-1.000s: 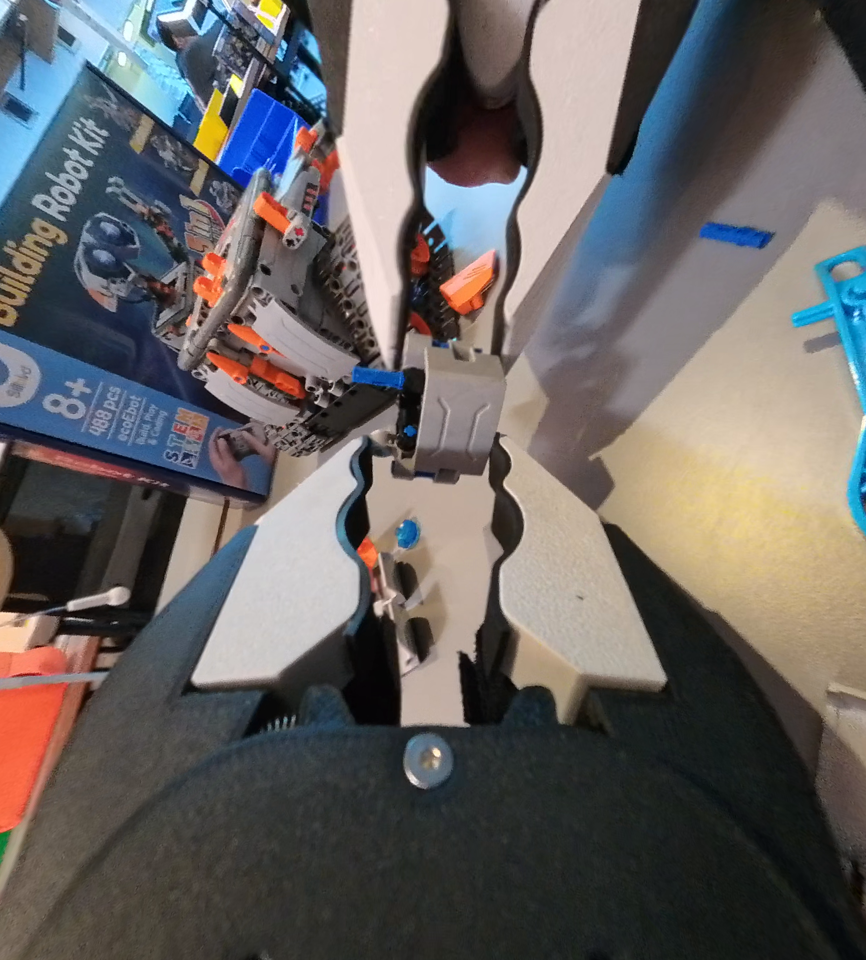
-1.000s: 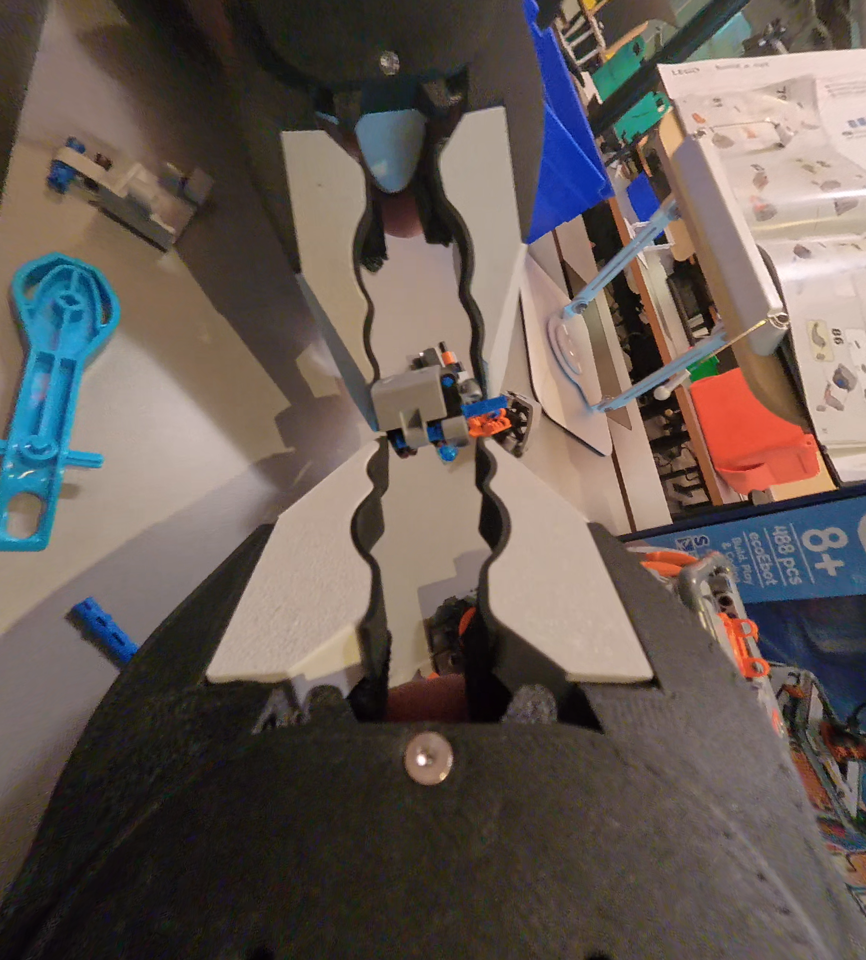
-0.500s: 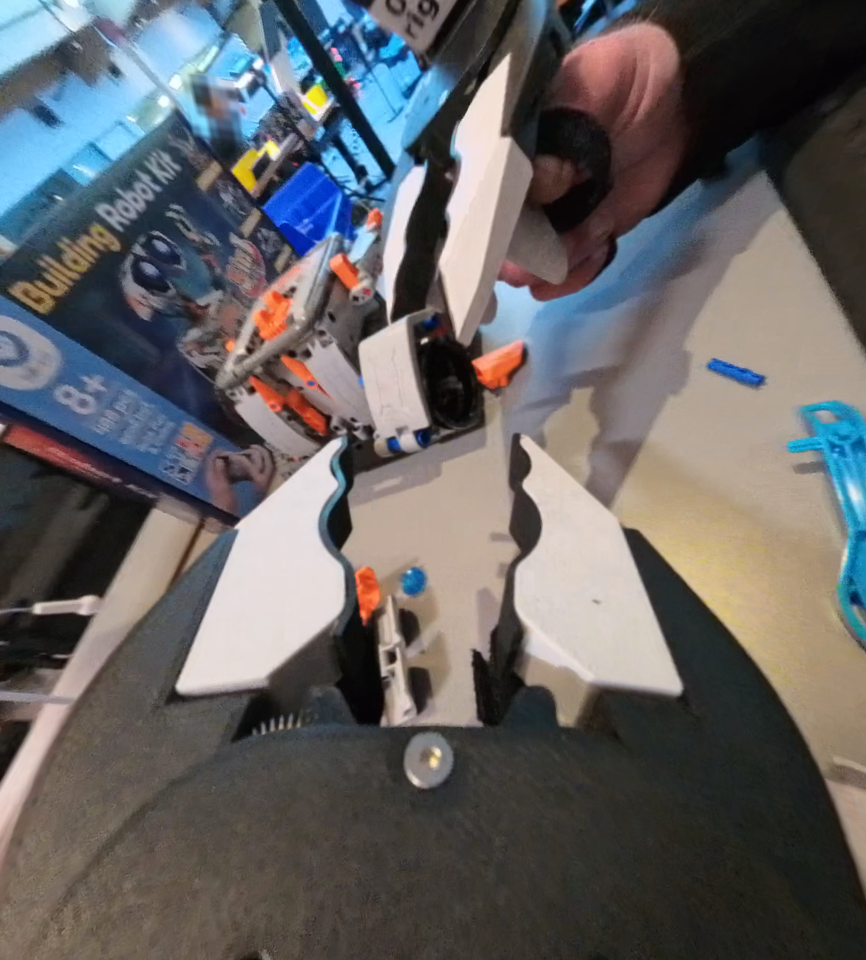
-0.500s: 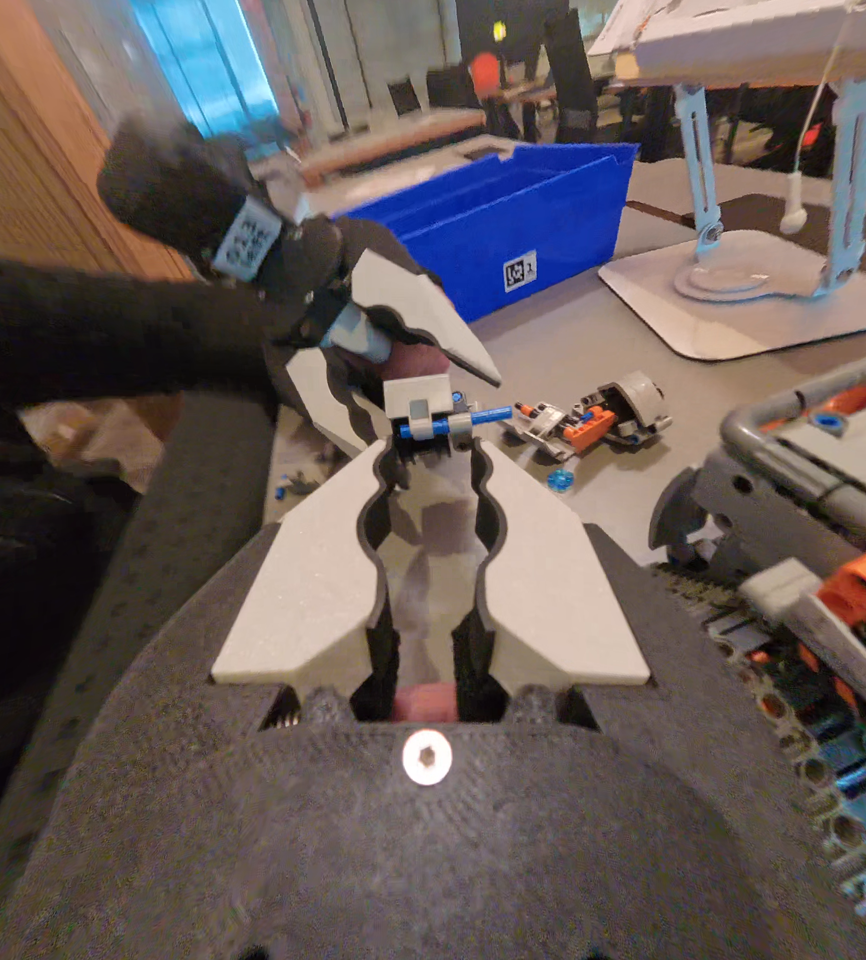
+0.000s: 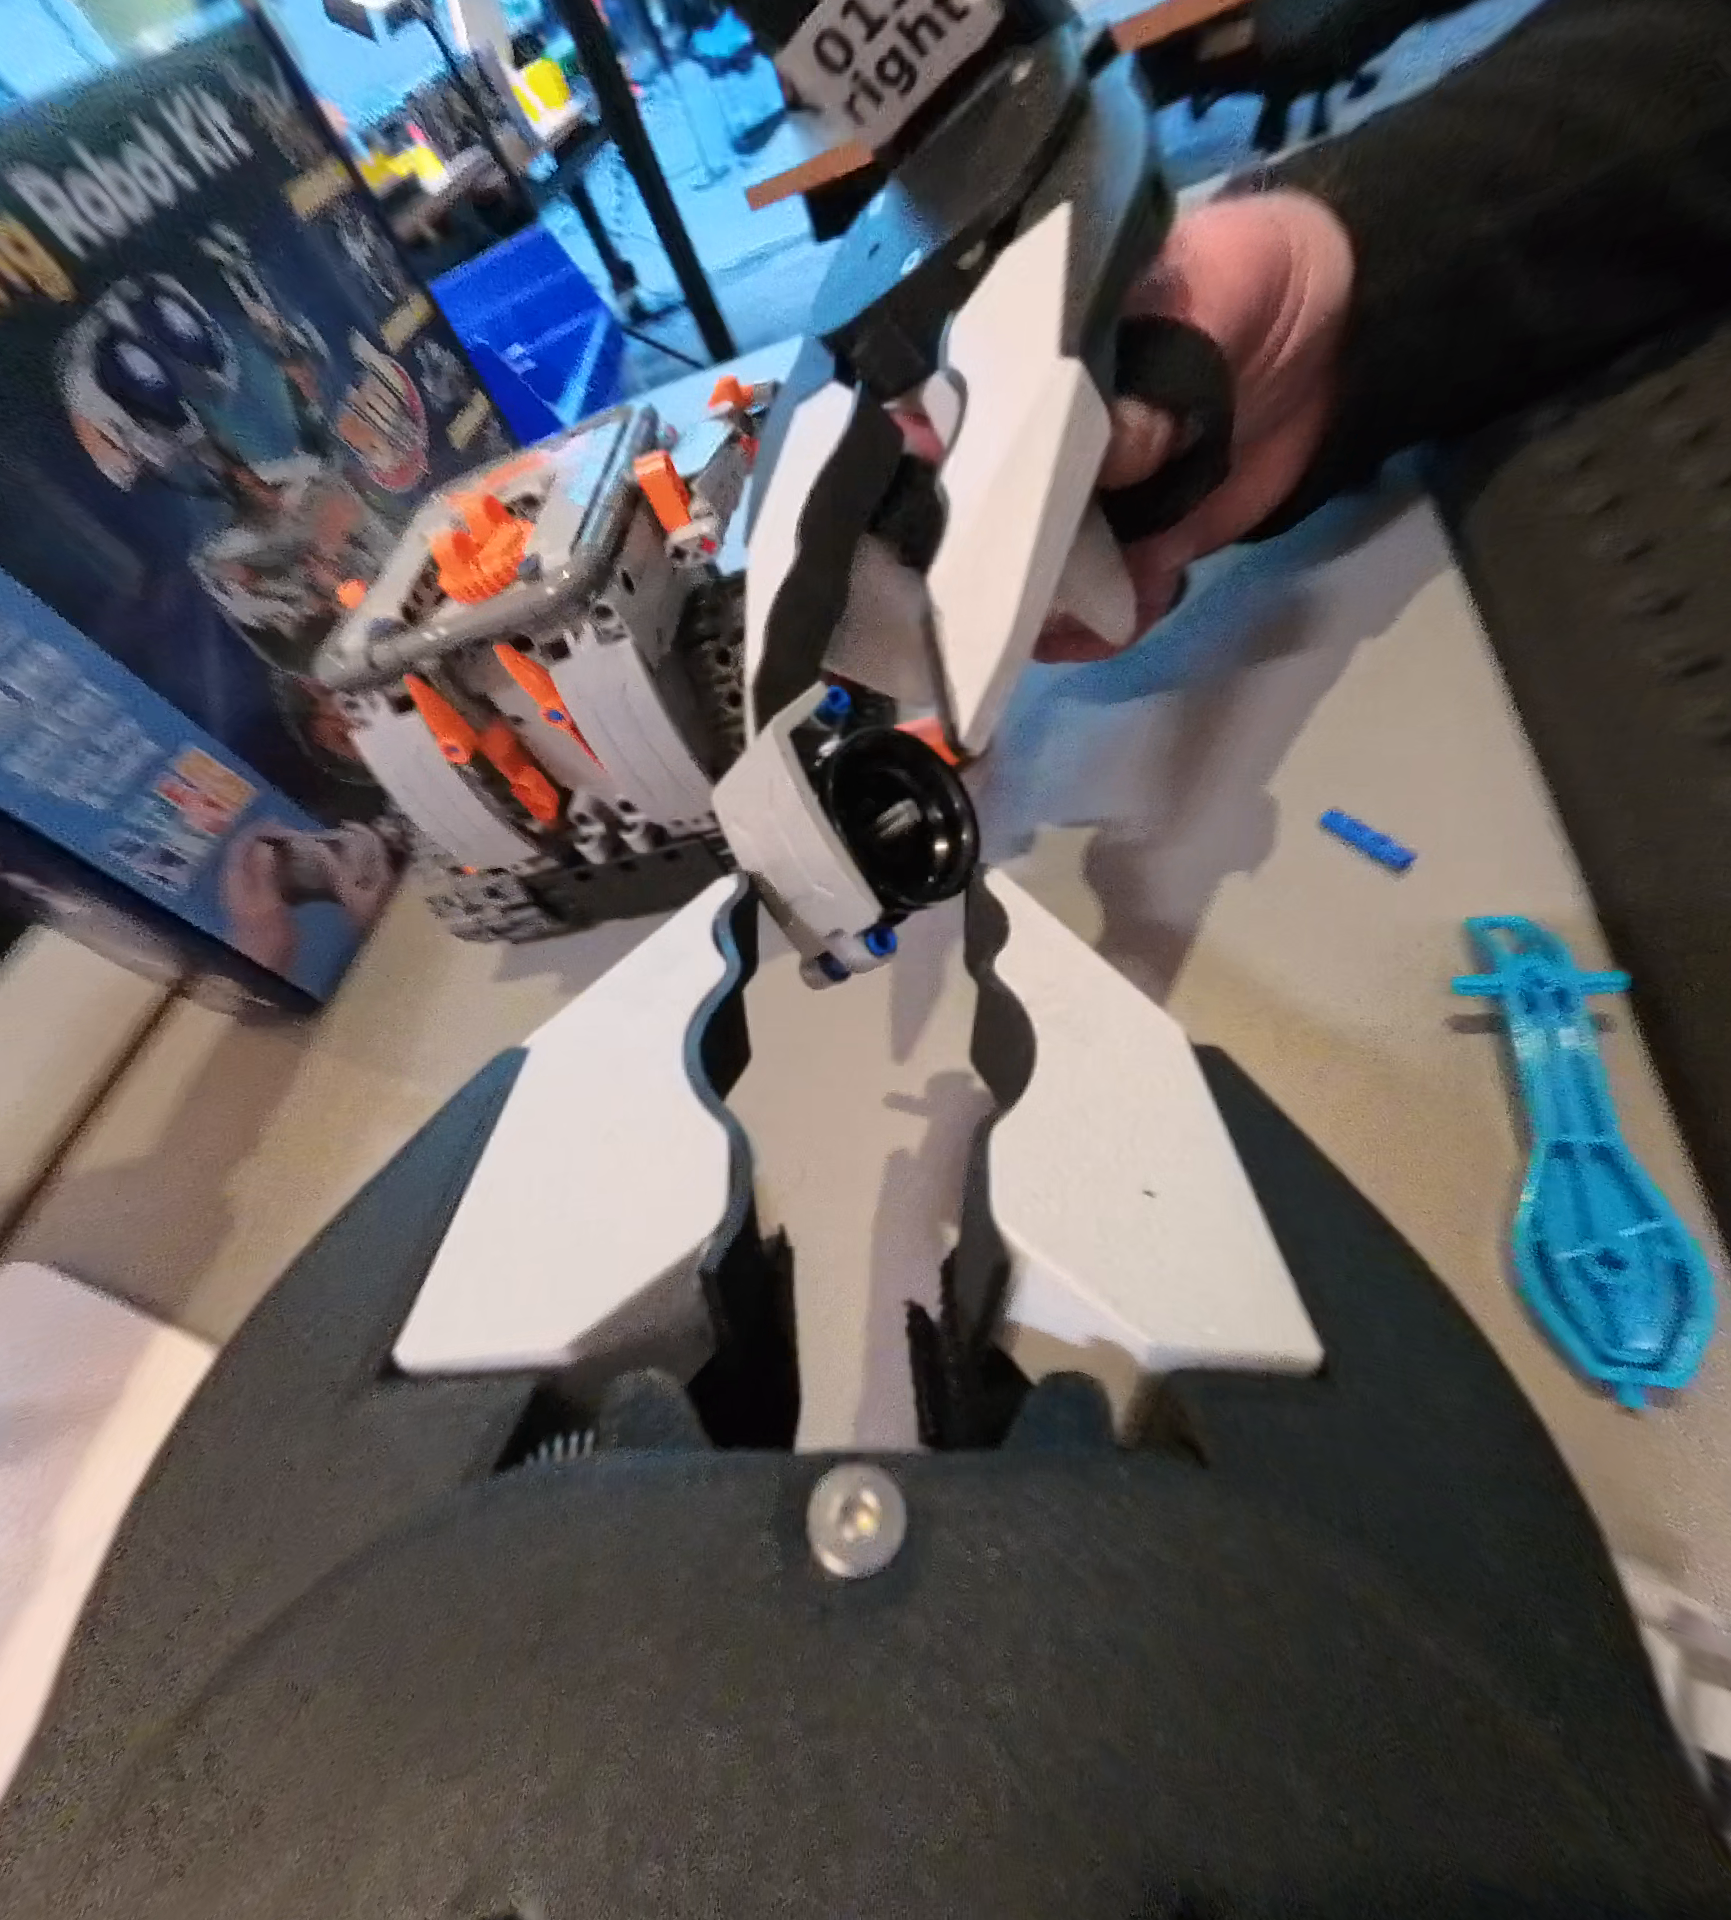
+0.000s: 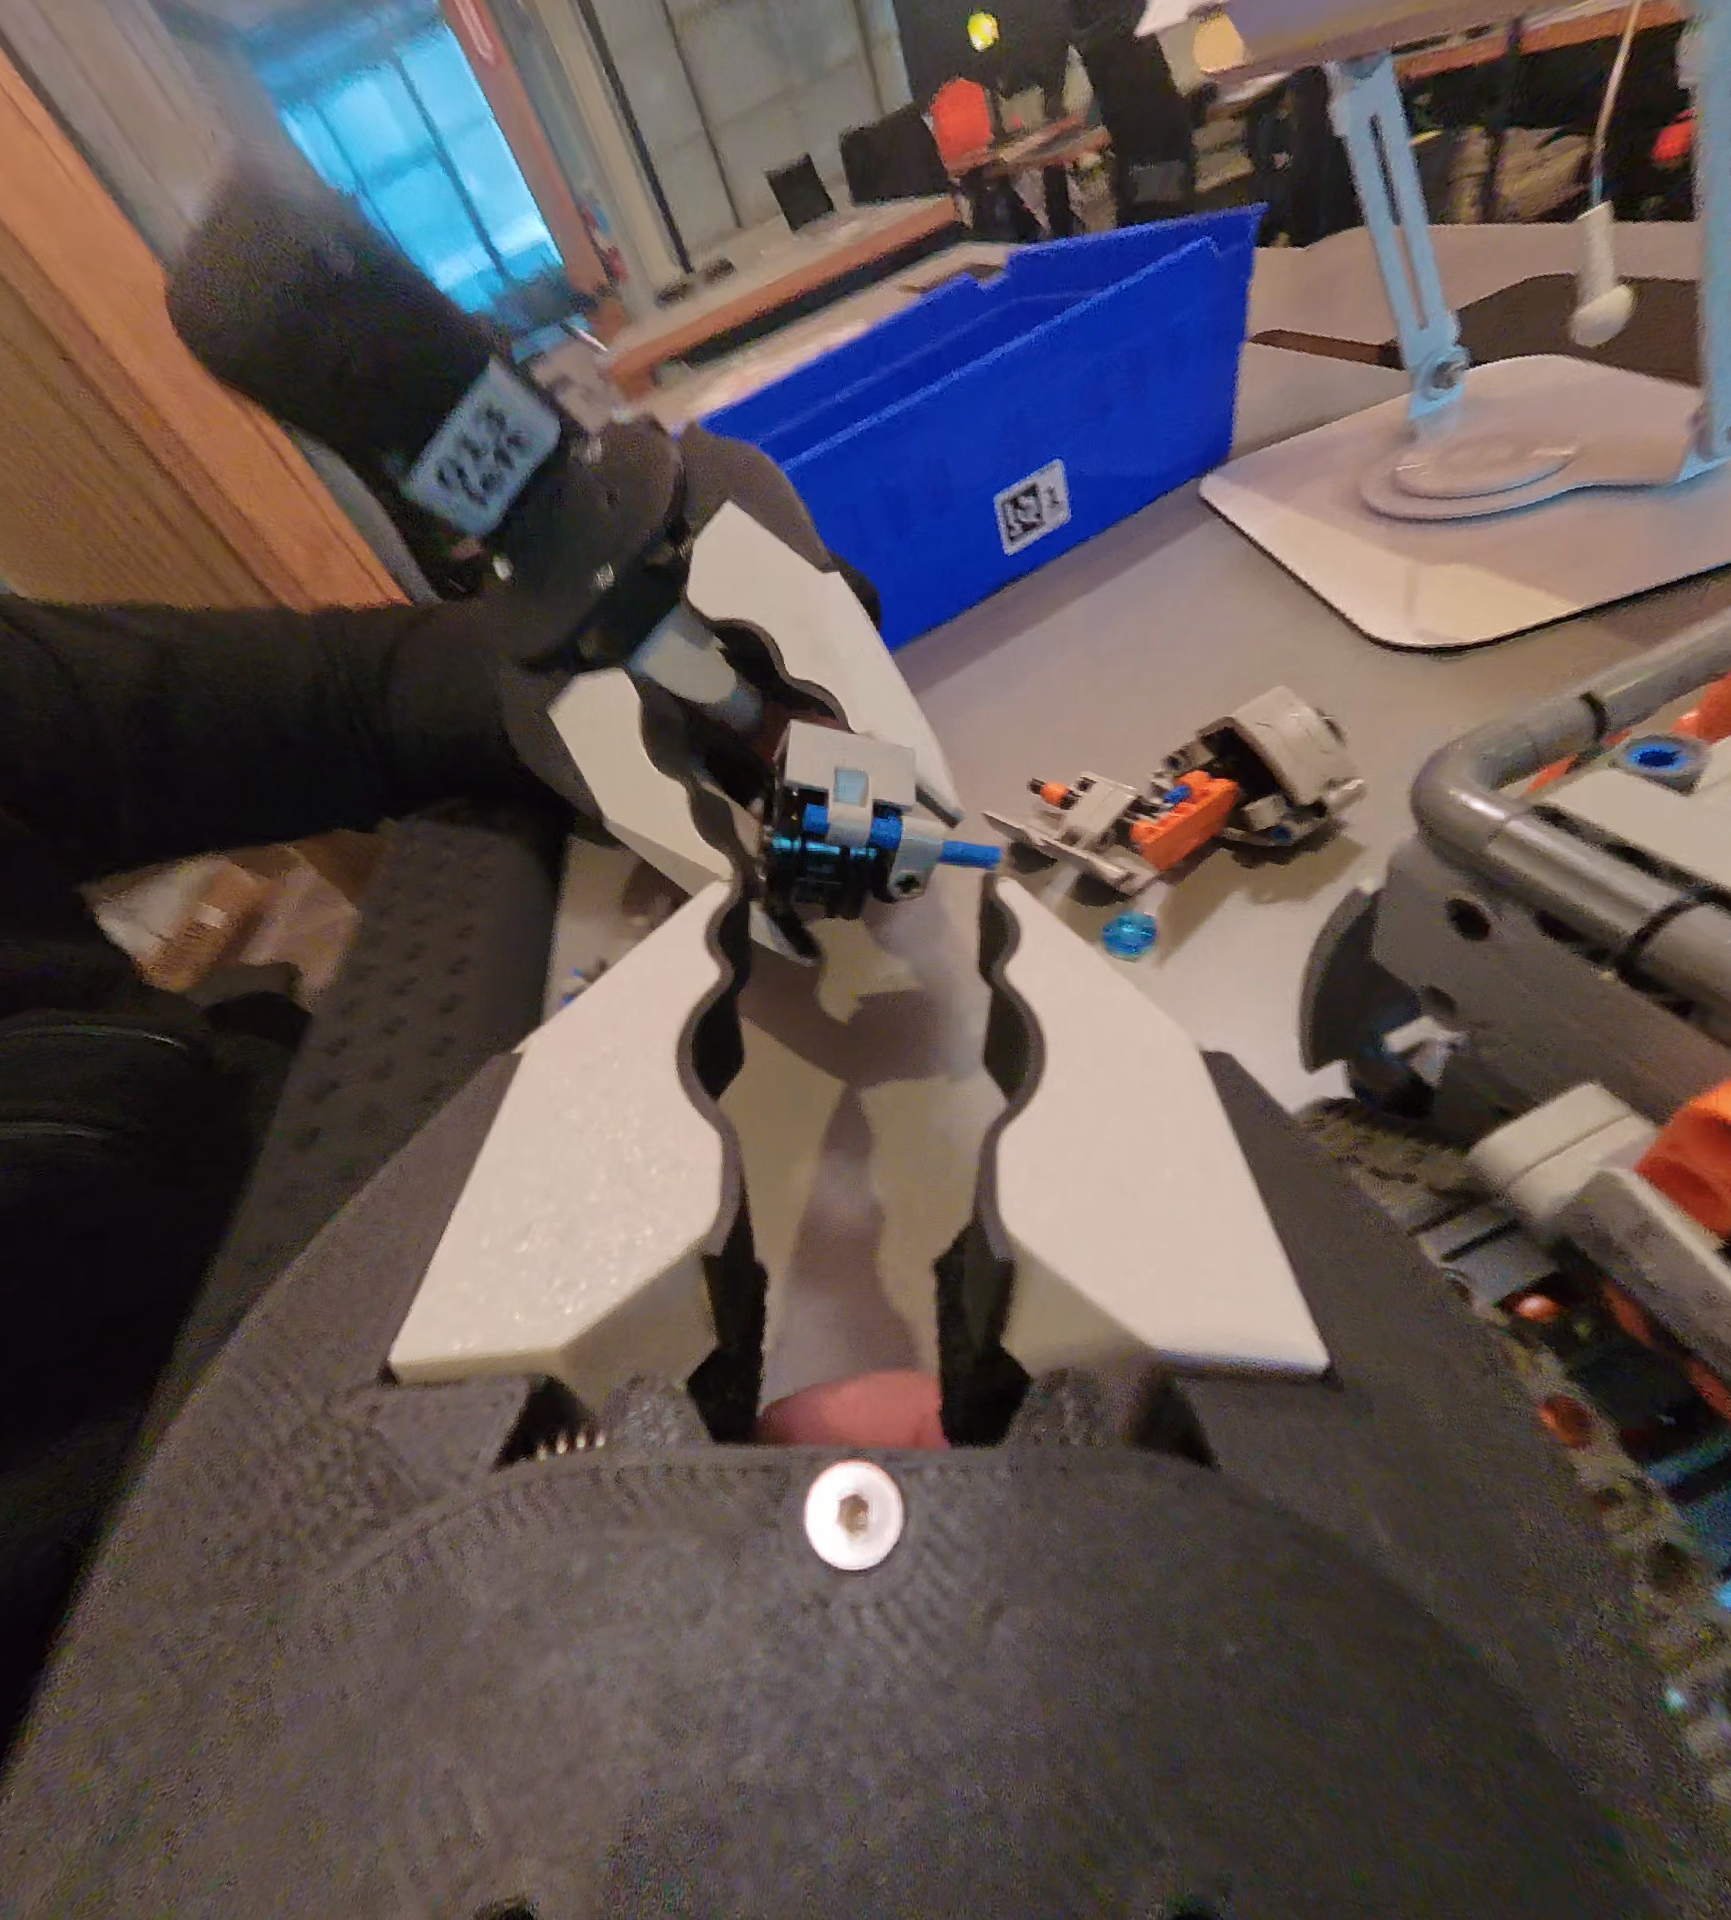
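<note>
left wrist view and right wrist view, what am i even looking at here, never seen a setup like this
There is no robot here. A person holds a two-finger pincer tool in each hand, and each tool carries a camera looking along its fingers. The left wrist view looks out from the left gripper, and the right wrist view from the right gripper. Each view also shows the other tool opposite. Both appear to pinch one small toy part between them, above the table. On the table are a bigger toy model, its box, a turquoise tool, a loose bundle of pieces and a blue bin.
</note>
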Available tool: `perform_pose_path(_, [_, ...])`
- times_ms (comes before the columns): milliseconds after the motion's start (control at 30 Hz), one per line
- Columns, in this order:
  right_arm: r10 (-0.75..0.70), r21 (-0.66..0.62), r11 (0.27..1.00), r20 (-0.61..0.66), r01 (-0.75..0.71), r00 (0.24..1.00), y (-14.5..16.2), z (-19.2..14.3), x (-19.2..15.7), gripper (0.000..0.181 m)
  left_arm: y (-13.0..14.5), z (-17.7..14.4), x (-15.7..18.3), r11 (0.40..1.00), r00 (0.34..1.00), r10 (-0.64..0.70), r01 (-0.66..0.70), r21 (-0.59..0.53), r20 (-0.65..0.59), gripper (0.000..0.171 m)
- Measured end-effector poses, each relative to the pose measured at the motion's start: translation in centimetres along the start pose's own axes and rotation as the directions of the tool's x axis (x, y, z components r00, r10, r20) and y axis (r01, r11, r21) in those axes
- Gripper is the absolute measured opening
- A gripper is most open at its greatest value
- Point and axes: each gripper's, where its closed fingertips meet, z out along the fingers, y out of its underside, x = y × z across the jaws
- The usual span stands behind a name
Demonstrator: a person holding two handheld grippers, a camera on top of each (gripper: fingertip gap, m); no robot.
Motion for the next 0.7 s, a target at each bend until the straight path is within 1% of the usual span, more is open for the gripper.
perform_pose_path(33, [-0.064,-0.03,0.998,-0.037,0.063,0.997,0.2,0.0,0.1,0.047,0.0,0.0,0.2,0.999,0.998,-0.047,0.047,0.002,-0.037,0.038])
perform_pose_path(67, [-0.13,-0.061,0.99,-0.065,0.126,0.989,0.5,0.1,0.1,0.048,0.0,0.0,0.3,0.998,0.996,-0.066,0.066,0.005,-0.061,0.038])
perform_pose_path(100, [-0.164,-0.089,0.984,-0.07,0.157,0.984,0.8,0.3,-0.2,0.05,0.1,0.0,0.7,0.999,0.995,-0.049,0.049,-0.003,-0.084,0.038])
perform_pose_path(167, [-0.136,-0.119,0.984,-0.024,0.132,0.99,1.4,1.0,-1.2,0.06,0.7,0.4,1.3,0.996,0.995,0.065,-0.069,-0.056,-0.07,0.038])
perform_pose_path(200, [-0.122,-0.121,0.985,-0.009,0.12,0.993,1.5,1.1,-1.5,0.06,0.9,0.6,1.9,0.988,0.989,0.125,-0.13,-0.077,-0.074,0.038])
perform_pose_path(233, [-0.108,-0.115,0.988,0.003,0.107,0.994,1.5,1.1,-1.5,0.057,0.9,0.8,2.4,0.979,0.982,0.176,-0.182,-0.089,-0.072,0.038])
perform_pose_path(300, [-0.082,-0.118,0.989,0.024,0.084,0.996,1.6,1.2,-1.6,0.04,0.8,0.8,2.5,0.952,0.959,0.281,-0.283,-0.114,-0.027,0.037])
perform_pose_path(367, [-0.114,-0.118,0.986,0.007,0.114,0.993,1.5,1.0,-1.5,0.034,0.6,0.8,2.2,0.939,0.946,0.324,-0.32,-0.126,0.013,0.037])
perform_pose_path(433, [-0.159,-0.101,0.982,-0.01,0.157,0.987,1.0,0.7,-1.6,0.032,0.2,0.6,1.7,0.944,0.947,0.319,-0.313,-0.109,0.044,0.039])
perform_pose_path(467, [-0.164,-0.083,0.983,-0.011,0.163,0.986,0.7,0.5,-1.6,0.024,-0.1,0.5,1.4,0.948,0.949,0.309,-0.302,-0.095,0.064,0.04])
perform_pose_path(500, [-0.147,-0.058,0.987,0.004,0.147,0.989,0.3,0.3,-1.7,0.024,-0.6,0.3,1.0,0.956,0.953,0.291,-0.285,-0.07,0.084,0.045])
perform_pose_path(567, [-0.109,-0.023,0.994,0.023,0.109,0.994,-0.1,0.1,-1.7,0.024,-0.8,0.1,0.7,0.968,0.965,0.249,-0.245,-0.055,0.087,0.044])
perform_pose_path(633, [-0.132,0.007,0.991,0.011,0.131,0.991,-0.5,0.0,-1.6,0.024,-1.0,0.0,0.3,0.979,0.975,0.201,-0.199,-0.035,0.095,0.048])
perform_pose_path(700, [-0.173,0.028,0.985,0.02,0.173,0.985,-0.9,-0.1,-2.1,0.024,-0.9,0.0,0.4,0.989,0.987,0.147,-0.146,-0.022,0.066,0.051])
